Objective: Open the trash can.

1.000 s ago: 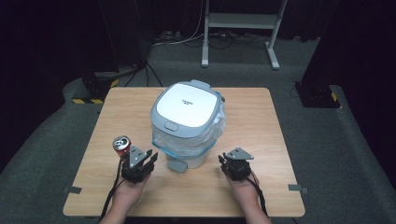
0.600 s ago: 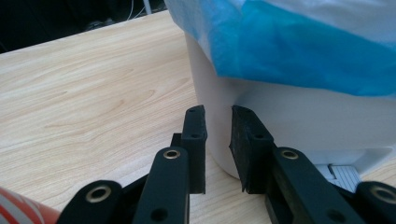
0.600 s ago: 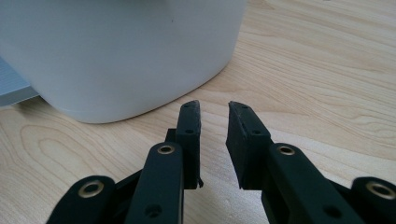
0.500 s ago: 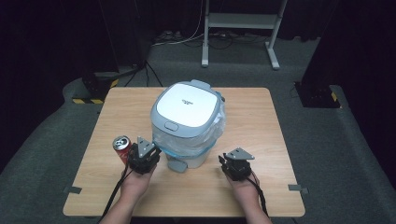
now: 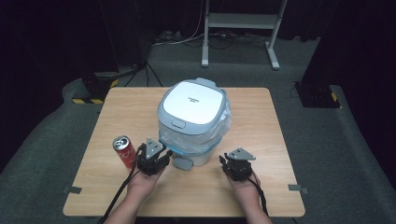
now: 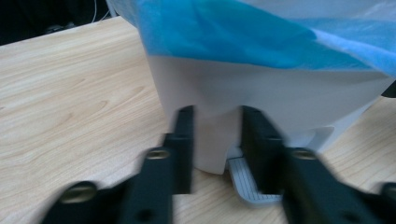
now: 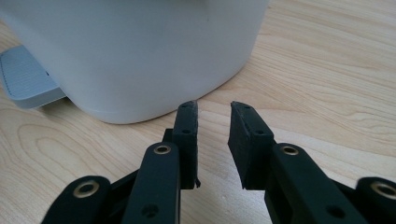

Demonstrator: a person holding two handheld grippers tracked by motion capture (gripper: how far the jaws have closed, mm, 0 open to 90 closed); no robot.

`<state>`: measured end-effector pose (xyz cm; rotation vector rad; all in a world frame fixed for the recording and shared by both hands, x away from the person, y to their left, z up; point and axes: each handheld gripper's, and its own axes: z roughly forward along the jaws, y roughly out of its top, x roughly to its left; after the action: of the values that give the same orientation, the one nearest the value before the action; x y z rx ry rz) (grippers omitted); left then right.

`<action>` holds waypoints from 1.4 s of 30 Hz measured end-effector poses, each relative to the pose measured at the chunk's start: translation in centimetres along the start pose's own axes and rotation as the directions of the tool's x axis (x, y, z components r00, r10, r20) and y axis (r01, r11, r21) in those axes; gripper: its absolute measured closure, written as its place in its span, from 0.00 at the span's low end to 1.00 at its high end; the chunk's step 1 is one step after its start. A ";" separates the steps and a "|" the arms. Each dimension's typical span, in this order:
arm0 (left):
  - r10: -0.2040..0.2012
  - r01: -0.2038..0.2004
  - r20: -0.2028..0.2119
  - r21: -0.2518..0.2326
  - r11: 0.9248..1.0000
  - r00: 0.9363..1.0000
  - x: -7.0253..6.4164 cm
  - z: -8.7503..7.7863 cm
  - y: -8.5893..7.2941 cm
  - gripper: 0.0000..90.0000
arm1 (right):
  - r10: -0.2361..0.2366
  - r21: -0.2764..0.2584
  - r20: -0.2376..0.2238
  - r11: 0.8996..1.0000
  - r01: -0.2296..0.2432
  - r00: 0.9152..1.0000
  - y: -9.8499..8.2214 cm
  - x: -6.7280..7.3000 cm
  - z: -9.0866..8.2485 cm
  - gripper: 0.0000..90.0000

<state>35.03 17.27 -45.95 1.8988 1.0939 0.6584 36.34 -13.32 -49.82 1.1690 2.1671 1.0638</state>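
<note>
Left claw [image 6: 212, 144] parted, empty, at grey ribbed plastic pedal [image 6: 247, 179] of lidded white plastic bin [image 5: 194, 122] mid-desk | right claw [image 7: 212, 140] parted, empty | advice: press pedal squarely, steady bin.

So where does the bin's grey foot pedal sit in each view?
High view: foot pedal at the bin's near base, right of the left gripper.
Left gripper view: bottom centre, partly behind one jaw.
Right gripper view: left edge.
Shared landmark: the white bin.
</note>
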 end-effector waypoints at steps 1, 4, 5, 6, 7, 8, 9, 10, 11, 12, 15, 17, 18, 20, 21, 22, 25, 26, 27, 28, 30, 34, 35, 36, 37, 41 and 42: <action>0.002 -0.002 0.026 -0.009 1.000 1.000 0.1 0.1 0.1 0.57 | -0.001 -0.001 0.001 1.000 0.001 1.000 0.0 -0.1 0.0 0.79; 0.019 -0.017 0.052 -0.046 0.999 0.998 -0.1 0.0 0.2 0.31 | 0.007 0.002 0.000 1.000 -0.007 1.000 -0.1 -0.3 0.0 0.78; 0.019 -0.015 0.068 -0.070 0.997 0.997 -0.2 0.1 0.5 0.26 | 0.010 0.002 -0.002 1.000 -0.010 1.000 -0.1 -0.3 0.0 0.77; 0.019 -0.015 0.068 -0.070 0.997 0.997 -0.2 0.1 0.5 0.22 | 0.010 0.002 -0.002 1.000 -0.010 1.000 -0.1 -0.3 0.0 0.77; 0.016 -0.010 0.082 -0.075 0.997 0.997 -0.2 0.3 0.7 0.22 | 0.009 0.001 -0.002 1.000 -0.009 1.000 -0.1 -0.4 0.0 0.77; 0.021 -0.014 0.085 -0.079 0.997 0.996 -0.2 0.4 0.8 0.18 | 0.011 0.002 0.000 1.000 -0.011 1.000 -0.1 -0.4 0.0 0.77; 0.027 -0.019 0.089 -0.085 0.996 0.996 -0.3 0.6 1.0 0.16 | 0.012 0.001 -0.001 1.000 -0.012 1.000 -0.1 -0.4 -0.1 0.77; 0.027 -0.019 0.089 -0.085 0.996 0.996 -0.3 0.6 1.0 0.14 | 0.012 0.001 -0.001 1.000 -0.012 1.000 -0.1 -0.4 -0.1 0.77; 0.030 -0.022 0.091 -0.080 0.997 0.995 -0.3 0.7 1.1 0.15 | 0.012 0.001 -0.003 1.000 -0.012 1.000 -0.1 -0.4 -0.1 0.76; 0.030 -0.022 0.091 -0.080 0.997 0.995 -0.3 0.7 1.1 0.16 | 0.012 0.001 -0.003 1.000 -0.012 1.000 -0.1 -0.4 -0.1 0.76; 0.035 -0.025 0.127 -0.078 0.997 0.991 -0.4 0.5 1.1 0.17 | 0.016 0.004 -0.003 1.000 -0.016 1.000 -0.2 -0.4 -0.1 0.75; 0.060 -0.048 0.148 -0.080 0.996 0.987 -1.0 0.4 1.0 0.21 | 0.017 0.008 -0.001 1.000 -0.017 1.000 -0.2 -0.5 0.0 0.75; 0.074 -0.061 0.162 -0.084 0.995 0.984 -1.4 0.4 0.9 0.21 | 0.017 0.008 -0.001 1.000 -0.017 1.000 -0.2 -0.5 0.0 0.75; 0.102 -0.085 0.200 -0.090 0.992 0.975 -2.3 0.4 0.8 0.28 | 0.021 0.008 0.003 1.000 -0.021 1.000 -0.2 -0.5 0.0 0.74; 0.135 -0.117 0.207 -0.095 0.988 0.969 -3.1 0.4 0.7 0.30 | 0.025 0.006 0.003 1.000 -0.025 1.000 -0.2 -0.5 0.0 0.73; 0.135 -0.117 0.207 -0.095 0.988 0.969 -3.1 0.4 0.7 0.32 | 0.025 0.006 0.003 1.000 -0.025 1.000 -0.2 -0.5 0.0 0.73; 0.107 -0.090 0.179 -0.100 0.991 0.978 -2.9 0.4 0.4 0.43 | 0.033 -0.004 0.003 0.999 -0.033 0.999 -0.2 -0.7 -0.2 0.73; 0.085 -0.069 0.160 -0.104 0.992 0.983 -2.4 0.3 0.2 0.50 | 0.036 -0.008 0.003 0.999 -0.036 0.999 -0.2 -0.8 -0.2 0.74; 0.065 -0.051 0.142 -0.105 0.993 0.988 -1.9 0.3 0.1 0.61 | 0.042 -0.006 0.001 0.999 -0.042 0.999 -0.2 -0.8 -0.3 0.75; 0.048 -0.036 0.121 -0.096 0.995 0.991 -1.6 0.3 0.0 0.68 | 0.043 -0.009 -0.003 0.999 -0.043 0.999 -0.2 -0.9 -0.3 0.76; -0.002 0.007 0.072 -0.075 0.997 0.997 -0.6 0.4 0.0 0.78 | 0.051 -0.008 -0.004 0.999 -0.051 0.999 -0.2 -1.0 -0.4 0.78; -0.063 0.060 -0.041 -0.074 0.995 0.997 0.3 0.9 0.6 0.88 | 0.061 -0.021 0.003 0.998 -0.061 0.998 -0.1 -1.1 -0.5 0.84; -0.061 0.056 -0.075 -0.064 0.996 0.995 0.4 1.4 1.1 0.88 | 0.060 -0.029 -0.005 0.998 -0.060 0.998 0.0 -1.2 -0.6 0.85; -0.061 0.056 -0.075 -0.064 0.996 0.995 0.4 1.4 1.1 0.90 | 0.060 -0.029 -0.005 0.998 -0.060 0.998 0.0 -1.2 -0.6 0.85; -0.067 0.063 -0.082 -0.057 0.996 0.994 0.5 1.7 1.4 0.90 | 0.062 -0.033 -0.002 0.998 -0.062 0.998 0.0 -1.2 -0.7 0.85; -0.057 0.054 -0.069 -0.051 0.997 0.996 0.0 2.2 2.0 0.96 | 0.056 -0.038 0.007 0.998 -0.056 0.998 0.0 -1.2 -0.8 0.84; -0.043 0.039 -0.072 -0.052 0.998 0.997 -0.3 2.2 2.0 1.00 | 0.059 -0.037 0.009 0.998 -0.058 0.998 0.0 -1.3 -0.8 0.84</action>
<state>37.45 15.59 -45.40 1.8169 1.1482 0.7304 36.45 -14.74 -49.31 1.2252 2.1091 1.1149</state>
